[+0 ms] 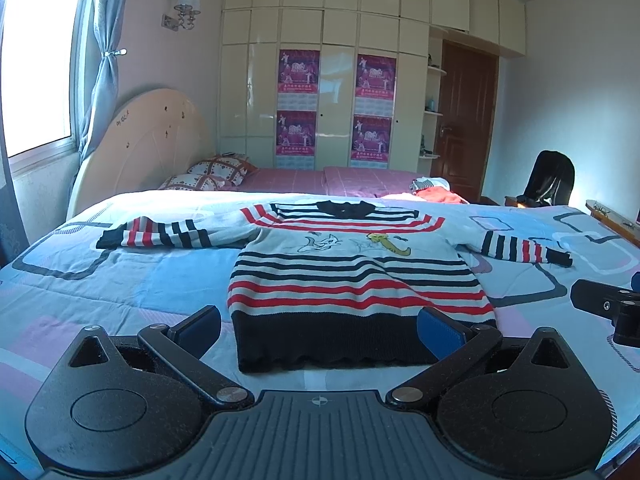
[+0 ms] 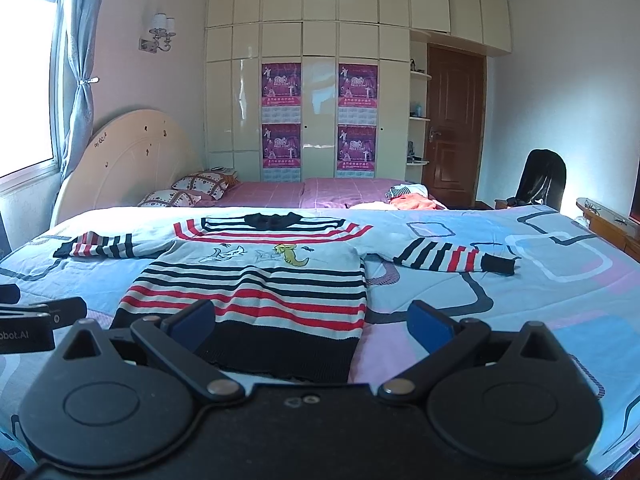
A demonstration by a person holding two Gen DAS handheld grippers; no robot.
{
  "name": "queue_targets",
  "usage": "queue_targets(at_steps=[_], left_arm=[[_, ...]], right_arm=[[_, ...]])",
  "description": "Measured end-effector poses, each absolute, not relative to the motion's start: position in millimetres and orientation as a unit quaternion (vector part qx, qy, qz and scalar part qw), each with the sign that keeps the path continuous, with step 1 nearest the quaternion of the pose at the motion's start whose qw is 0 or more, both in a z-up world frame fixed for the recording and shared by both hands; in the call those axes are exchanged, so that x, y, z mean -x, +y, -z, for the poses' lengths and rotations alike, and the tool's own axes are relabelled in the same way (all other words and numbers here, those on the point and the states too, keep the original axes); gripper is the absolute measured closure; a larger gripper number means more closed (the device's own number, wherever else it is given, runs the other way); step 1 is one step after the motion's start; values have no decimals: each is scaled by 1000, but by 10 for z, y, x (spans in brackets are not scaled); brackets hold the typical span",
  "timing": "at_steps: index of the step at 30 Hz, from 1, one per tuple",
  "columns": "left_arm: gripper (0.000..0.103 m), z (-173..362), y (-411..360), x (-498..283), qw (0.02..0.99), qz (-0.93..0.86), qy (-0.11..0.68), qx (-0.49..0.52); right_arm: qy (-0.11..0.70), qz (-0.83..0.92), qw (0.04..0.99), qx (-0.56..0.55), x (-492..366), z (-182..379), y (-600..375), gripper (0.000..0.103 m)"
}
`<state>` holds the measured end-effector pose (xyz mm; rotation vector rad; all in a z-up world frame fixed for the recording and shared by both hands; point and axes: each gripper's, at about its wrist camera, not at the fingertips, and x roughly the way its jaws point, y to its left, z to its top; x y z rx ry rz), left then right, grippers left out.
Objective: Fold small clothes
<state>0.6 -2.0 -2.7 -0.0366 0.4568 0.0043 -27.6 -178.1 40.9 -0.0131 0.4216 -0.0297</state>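
Flat on the bed's blue patterned quilt (image 1: pixel 168 280) lies a small striped sweater (image 1: pixel 352 276), front side up, with its black collar on the far side and its wide black hem nearest the cameras. Red, black and pale bands cross the body, and a cartoon cat and a yellow figure are drawn on the pale chest panel. Both sleeves are spread straight out to the sides, each ending in a black cuff: the left sleeve (image 1: pixel 160 234) reaches toward the window side, the right sleeve (image 2: pixel 452 258) toward the door side. At the near edge, the left gripper (image 1: pixel 320 330) has its jaws spread wide, empty, with the hem showing between the two blue pads; whether the pads touch the cloth cannot be told. Just to its right, the right gripper (image 2: pixel 310 324) is likewise wide open and holds nothing, its left pad over the hem's right part and its right pad over bare quilt beside the sweater. Farther back, a pink sheet (image 2: pixel 280 192) covers the rest of the bed, with two patterned pillows (image 2: pixel 188 188) by the cream headboard (image 2: pixel 128 164) and a small heap of clothes (image 2: pixel 408 198) near the far right. Behind stand a cream wardrobe (image 2: pixel 320 40) bearing four purple posters (image 2: pixel 281 84), a brown door (image 2: pixel 452 120) and a black chair (image 2: pixel 540 180).
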Motion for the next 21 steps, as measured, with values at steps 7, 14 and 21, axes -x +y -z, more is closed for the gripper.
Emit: queue_targets(at_steps=[7,14,21], left_arm=[[0,7,-45,2,974,0,226,16],[0,4,-44,0,974,0,226,16],[0,6,-64,2,974,1,226,15]], right_arm=[[208,15,978,5,279,-407,-1776,1],[209,15,978,5,283,-408,-1775,1],[208,15,978,4,286,-407,-1781,1]])
